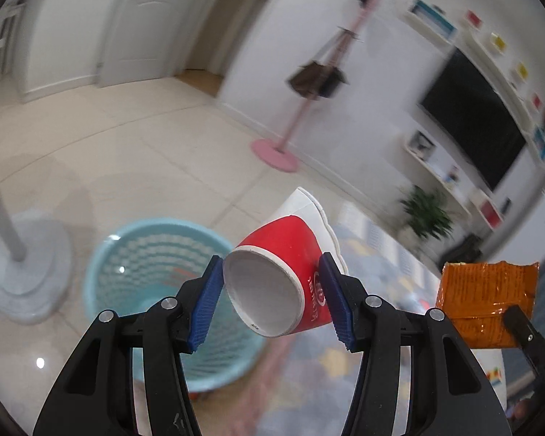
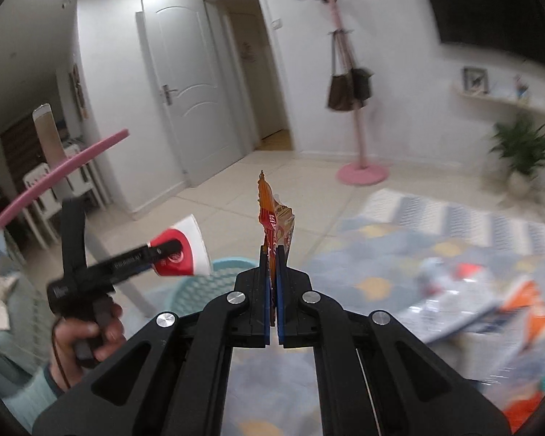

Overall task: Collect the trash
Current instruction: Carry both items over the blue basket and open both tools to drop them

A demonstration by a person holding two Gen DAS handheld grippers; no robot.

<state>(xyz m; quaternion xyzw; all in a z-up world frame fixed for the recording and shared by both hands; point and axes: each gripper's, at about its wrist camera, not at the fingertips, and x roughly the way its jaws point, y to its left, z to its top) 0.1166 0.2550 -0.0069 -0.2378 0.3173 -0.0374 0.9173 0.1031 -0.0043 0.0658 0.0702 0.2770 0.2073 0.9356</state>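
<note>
My left gripper (image 1: pixel 272 298) is shut on a red and white paper cup (image 1: pixel 283 272), held tilted in the air with its base toward the camera. Below and left of it stands a light blue mesh trash basket (image 1: pixel 127 254) on the floor. In the right wrist view the cup (image 2: pixel 185 250) hangs just above the basket's rim (image 2: pixel 232 265). My right gripper (image 2: pixel 271 272) is shut on an orange snack wrapper (image 2: pixel 272 218) that stands up edge-on. The wrapper also shows in the left wrist view (image 1: pixel 487 301), right of the cup.
A patterned rug (image 2: pixel 399 239) carries several loose wrappers (image 2: pixel 519 298). A grey fan base (image 1: pixel 21 269) stands left of the basket. A pink coat stand (image 1: pixel 276 152), a potted plant (image 1: pixel 425 214) and a wall TV (image 1: pixel 472 123) are further back.
</note>
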